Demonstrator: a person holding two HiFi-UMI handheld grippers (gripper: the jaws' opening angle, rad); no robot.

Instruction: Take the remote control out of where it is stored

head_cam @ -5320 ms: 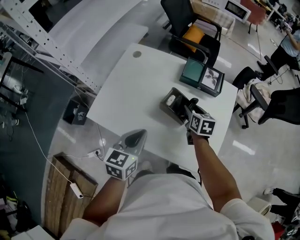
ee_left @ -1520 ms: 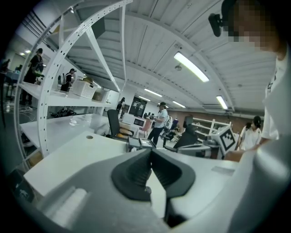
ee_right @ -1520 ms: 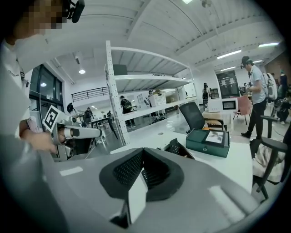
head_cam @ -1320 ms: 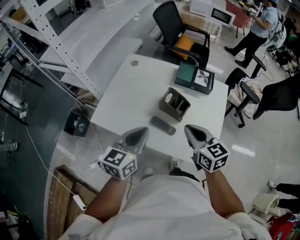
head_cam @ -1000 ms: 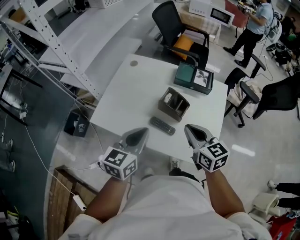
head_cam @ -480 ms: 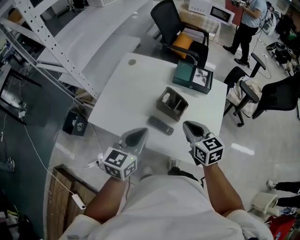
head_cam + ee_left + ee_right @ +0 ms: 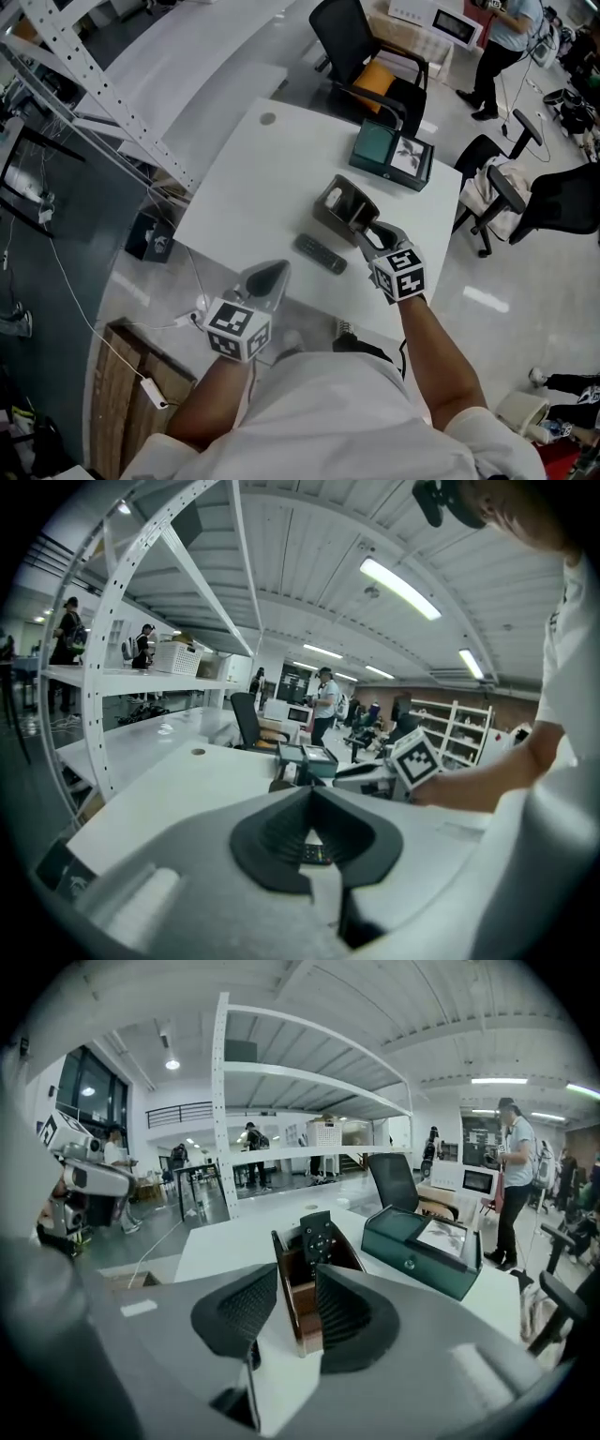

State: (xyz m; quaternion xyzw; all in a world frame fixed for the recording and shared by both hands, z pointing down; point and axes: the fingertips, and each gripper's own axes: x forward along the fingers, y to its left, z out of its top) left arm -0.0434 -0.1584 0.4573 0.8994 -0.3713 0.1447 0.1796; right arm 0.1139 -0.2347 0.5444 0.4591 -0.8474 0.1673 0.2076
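A brown-walled holder (image 7: 330, 217) stands on the white table (image 7: 253, 178), and a black remote control (image 7: 316, 1235) stands upright in it. Another black remote (image 7: 321, 253) lies flat on the table just left of the holder's near end. My right gripper (image 7: 367, 231) sits at that near end. Its jaws have just been opening and stand open (image 7: 298, 1302), with the holder's near wall (image 7: 302, 1321) between them and untouched by the pads. My left gripper (image 7: 272, 270) hangs shut at the table's front edge, pointing at the flat remote (image 7: 314, 853).
A dark green box (image 7: 394, 155) lies behind the holder near the table's far right corner. Black office chairs (image 7: 366, 47) stand beyond the table and a person (image 7: 497, 37) stands at the far right. A white perforated rack (image 7: 84, 84) runs along the left.
My right gripper has moved forward and down from the table's front edge to the holder, and its jaws have opened. The left gripper has sunk slightly.
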